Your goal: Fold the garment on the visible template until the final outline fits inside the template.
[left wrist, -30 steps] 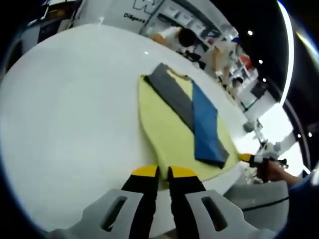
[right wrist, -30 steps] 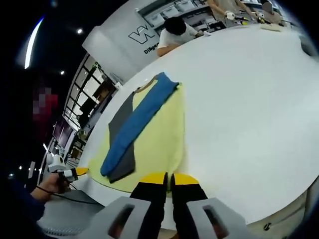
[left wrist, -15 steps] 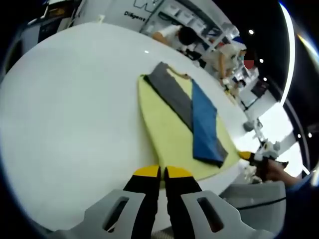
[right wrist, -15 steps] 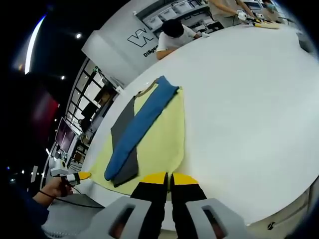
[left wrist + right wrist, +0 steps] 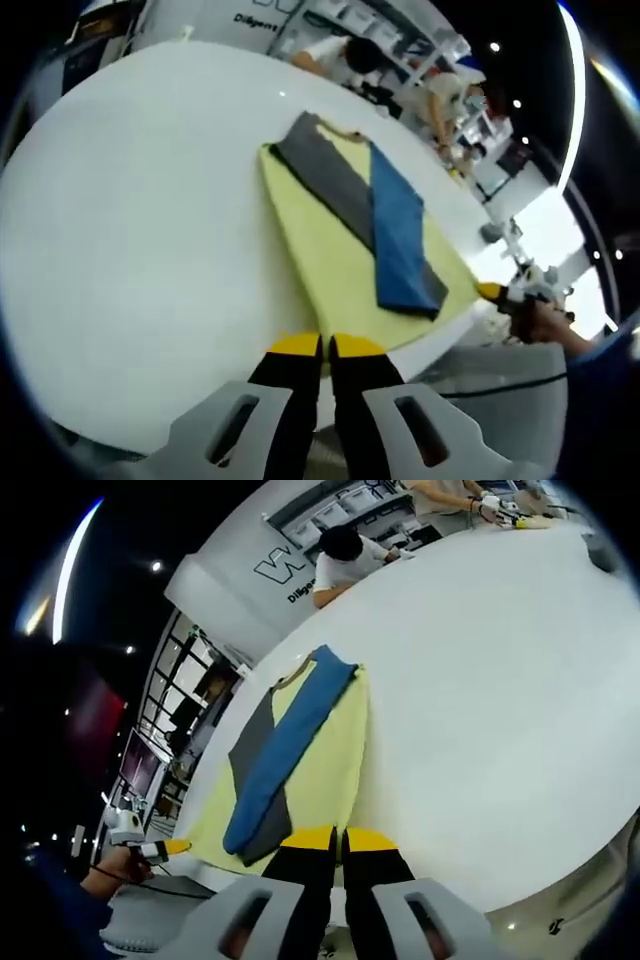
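We see the garment (image 5: 385, 225), a narrow strip folded with a grey sleeve crossed under a blue one, lying lengthwise on the pale yellow template (image 5: 330, 255); in the right gripper view the same garment (image 5: 275, 765) sits well inside the template (image 5: 330, 770), with yellow showing along both long sides. Around them spreads the white table (image 5: 130, 230), and the template lies near its edge on our side. Our left gripper (image 5: 320, 347) has its yellow-tipped jaws pressed together with nothing between them, just off the template's near end; our right gripper (image 5: 335, 837) is likewise closed and empty, at the template's near edge by the garment's lower end. Compared with a second ago, both views have drawn back and tilted a little, so garment and template sit slightly farther from the jaws, while the cloth itself has not shifted on the yellow sheet. We judge from this that the folding is done, or nearly so: the outline appears to fit, and our hands are backing away. Beyond the table, people (image 5: 350, 555) work at another bench.
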A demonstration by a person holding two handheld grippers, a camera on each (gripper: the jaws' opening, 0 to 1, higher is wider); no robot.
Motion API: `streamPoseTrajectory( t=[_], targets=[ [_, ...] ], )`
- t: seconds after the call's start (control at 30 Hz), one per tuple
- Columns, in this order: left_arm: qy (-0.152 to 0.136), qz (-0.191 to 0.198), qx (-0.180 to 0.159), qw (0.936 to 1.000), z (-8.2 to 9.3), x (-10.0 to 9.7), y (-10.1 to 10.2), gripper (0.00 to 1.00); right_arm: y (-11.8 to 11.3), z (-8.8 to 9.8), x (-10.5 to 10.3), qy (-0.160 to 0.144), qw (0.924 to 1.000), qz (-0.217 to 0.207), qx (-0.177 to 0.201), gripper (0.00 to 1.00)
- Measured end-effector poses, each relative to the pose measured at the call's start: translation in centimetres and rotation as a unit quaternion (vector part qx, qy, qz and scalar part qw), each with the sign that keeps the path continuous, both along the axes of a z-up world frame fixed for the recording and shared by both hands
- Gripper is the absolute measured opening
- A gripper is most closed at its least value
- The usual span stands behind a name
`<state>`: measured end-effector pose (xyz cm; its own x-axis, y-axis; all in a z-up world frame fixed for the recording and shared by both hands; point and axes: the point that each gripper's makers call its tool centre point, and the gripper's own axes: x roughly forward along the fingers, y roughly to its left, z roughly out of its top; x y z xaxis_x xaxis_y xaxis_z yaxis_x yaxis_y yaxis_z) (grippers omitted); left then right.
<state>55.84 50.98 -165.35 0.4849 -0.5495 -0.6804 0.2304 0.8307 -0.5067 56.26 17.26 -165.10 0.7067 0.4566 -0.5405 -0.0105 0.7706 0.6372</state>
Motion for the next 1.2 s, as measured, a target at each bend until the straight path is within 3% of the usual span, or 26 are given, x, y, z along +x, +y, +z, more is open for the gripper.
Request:
streamPoseTrajectory(
  t=[0.1, 0.2, 0.33, 0.53, 0.7, 0.9, 1.2],
  targets=[
    [0.004, -0.003, -0.005, 1.0000, 0.5, -0.7, -0.5, 0.00, -0.1, 0.1, -0.3, 0.001, 1.0000, -0.001, 0.003, 0.00],
    [0.012, -0.005, -0.019, 0.9997, 1.7, -2.0, -1.2, 0.00, -0.3, 0.6, -1.2, 0.013, 0.9991, -0.018, 0.036, 0.00],
    [0.009, -0.008, -0.015, 0.9998, 2.5, -2.5, -1.5, 0.00, -0.1, 1.0, -1.3, 0.009, 0.9993, -0.013, 0.035, 0.00],
    [0.009, -0.001, -0.006, 0.9999, 1.3, -1.7, -0.3, 0.00, 0.0, 0.6, -0.8, 0.012, 0.9993, -0.017, 0.032, 0.00],
    [0.002, 0.010, -0.010, 0.9999, 1.5, -0.7, 0.2, 0.01, -0.2, 0.6, 0.1, 0.008, 0.9984, -0.032, 0.045, 0.00],
    [-0.001, 0.012, -0.009, 0.9999, 0.8, 1.3, 0.6, 0.01, 0.0, 1.1, 2.0, 0.003, 0.9981, -0.039, 0.048, 0.00],
    [-0.009, 0.019, -0.014, 0.9997, 1.3, 3.6, 0.3, 0.00, 0.4, 1.9, 5.2, -0.006, 0.9976, -0.041, 0.055, 0.00]
  ],
)
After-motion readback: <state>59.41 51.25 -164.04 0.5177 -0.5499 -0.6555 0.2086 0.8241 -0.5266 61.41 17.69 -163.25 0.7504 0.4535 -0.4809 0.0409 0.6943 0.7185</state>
